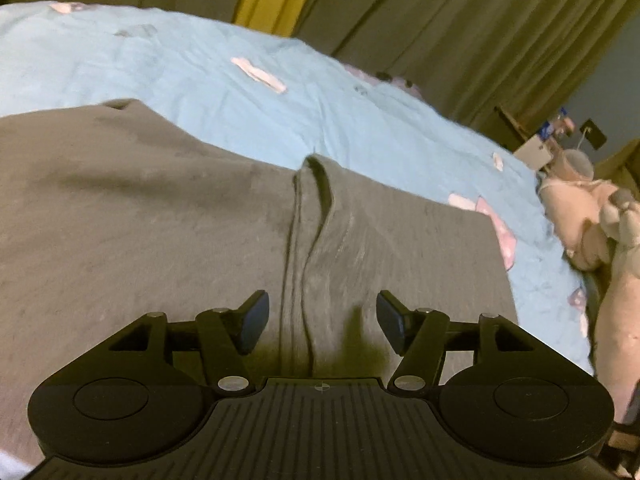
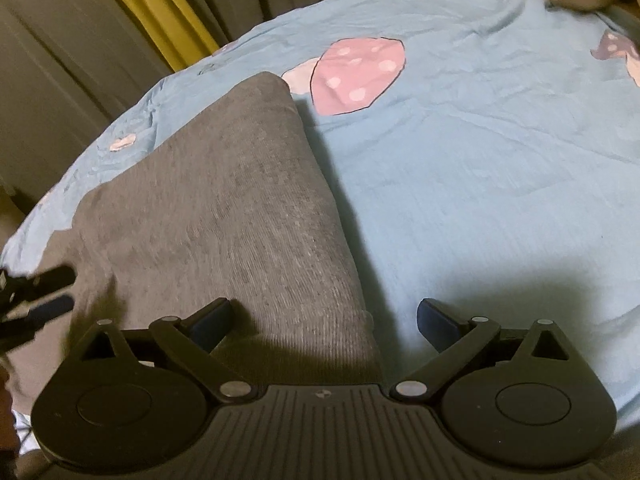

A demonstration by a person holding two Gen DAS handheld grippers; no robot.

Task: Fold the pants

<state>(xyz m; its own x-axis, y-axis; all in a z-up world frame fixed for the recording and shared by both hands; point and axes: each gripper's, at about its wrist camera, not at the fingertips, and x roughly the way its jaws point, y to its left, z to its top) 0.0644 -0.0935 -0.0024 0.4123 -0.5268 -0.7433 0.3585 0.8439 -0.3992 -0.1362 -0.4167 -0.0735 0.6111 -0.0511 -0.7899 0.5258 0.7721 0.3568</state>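
Grey knit pants (image 1: 168, 216) lie spread flat on a light blue bedsheet (image 1: 248, 104), which is printed with pink-and-white mushrooms. No container shows in either view.

From the left wrist camera, the pants fill the near and left part of the scene. A raised ridge of doubled fabric (image 1: 308, 216) runs from near to far down their middle and ends in a small upright loop at the far edge. The left gripper (image 1: 322, 322) hangs just above this ridge with its fingers apart, nothing pinched between the pads. Only this view shows the ridge, as well as a pale plush toy (image 1: 592, 224) at the right edge of the bed and clutter on a small table beyond it. Olive curtains (image 1: 460, 20) with a yellow strip hang at the far side.

From the right wrist camera, the pants (image 2: 224, 216) narrow to a rounded end at the far left, so their long axis runs near to far, leaning slightly left. Their right edge lies straight against bare sheet (image 2: 480, 184). The right gripper (image 2: 324, 320) has its fingers spread wide, straddling that edge without gripping it. Only this view shows a large pink spotted mushroom print (image 2: 356, 76) just beyond the pants' far end, and the left gripper's tips (image 2: 48, 292) at the left border, over the cloth.
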